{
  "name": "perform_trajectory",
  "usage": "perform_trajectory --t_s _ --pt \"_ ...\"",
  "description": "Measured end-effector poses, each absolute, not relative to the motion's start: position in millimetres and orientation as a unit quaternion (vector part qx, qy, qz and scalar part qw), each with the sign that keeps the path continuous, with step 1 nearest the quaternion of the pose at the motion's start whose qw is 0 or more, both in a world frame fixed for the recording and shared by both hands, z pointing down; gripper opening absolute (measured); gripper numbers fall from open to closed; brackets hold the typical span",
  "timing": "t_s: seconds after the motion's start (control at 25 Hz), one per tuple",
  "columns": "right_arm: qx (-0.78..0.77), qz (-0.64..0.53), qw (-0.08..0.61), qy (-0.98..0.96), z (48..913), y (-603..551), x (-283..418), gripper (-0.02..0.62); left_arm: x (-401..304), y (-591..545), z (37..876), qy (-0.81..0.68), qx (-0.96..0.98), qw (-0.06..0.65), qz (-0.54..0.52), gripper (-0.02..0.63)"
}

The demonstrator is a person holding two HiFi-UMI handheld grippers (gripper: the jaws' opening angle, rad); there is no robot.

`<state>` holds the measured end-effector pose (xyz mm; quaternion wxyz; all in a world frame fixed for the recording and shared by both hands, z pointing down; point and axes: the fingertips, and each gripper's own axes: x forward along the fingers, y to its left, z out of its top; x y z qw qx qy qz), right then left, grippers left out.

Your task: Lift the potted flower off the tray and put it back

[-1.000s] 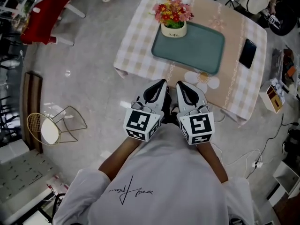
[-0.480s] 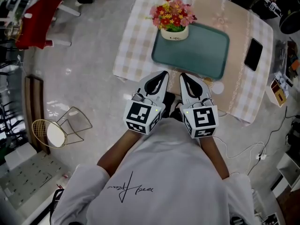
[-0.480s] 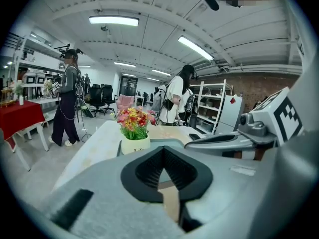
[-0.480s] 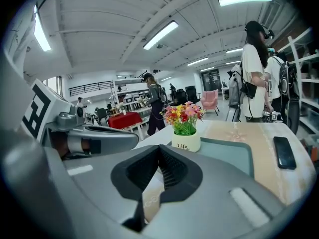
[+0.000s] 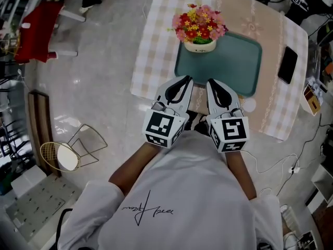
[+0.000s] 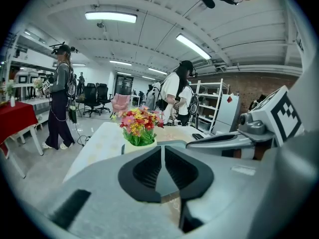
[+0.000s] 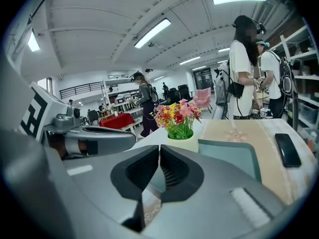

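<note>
The potted flower point(image 5: 200, 30), red, pink and yellow blooms in a cream pot, stands on the near left corner of the teal tray point(image 5: 234, 66). Side by side, my left gripper point(image 5: 185, 80) and right gripper point(image 5: 211, 82) reach over the table's near edge, just short of the tray. The left gripper point(image 6: 163, 147) has just been opening by a sliver; its tips still look together, with nothing between them. Shut and empty too, the right gripper point(image 7: 159, 147) points at the pot point(image 7: 182, 142), which sits a little ahead.
A black phone point(image 5: 287, 65) lies on the checked tablecloth point(image 5: 153, 46) right of the tray. A gold wire chair point(image 5: 70, 150) stands on the floor at left and a red-covered table point(image 5: 36, 25) at far left. Several people point(image 6: 60, 101) stand beyond the table.
Both grippers have moved forward together from over the floor to the table's near edge, closing on the tray. The pot and tray have not moved.
</note>
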<state>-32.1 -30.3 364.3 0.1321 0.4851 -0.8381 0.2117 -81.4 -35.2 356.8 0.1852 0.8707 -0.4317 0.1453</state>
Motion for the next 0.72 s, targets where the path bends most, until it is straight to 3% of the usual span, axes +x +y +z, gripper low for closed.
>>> perform_trajectory --t_s 0.44,0.72 --pt "0.504 0.192 0.151 -0.828 372.9 -68.2 -42.1 0.017 -96.8 -70.8 373.0 -0.399 0.885 0.179 0.160 0.051" --pt "0.492 0.198 0.162 -0.832 389.5 -79.2 -44.5 0.064 -101.5 -81.7 393.6 -0.398 0.881 0.188 0.176 0.061"
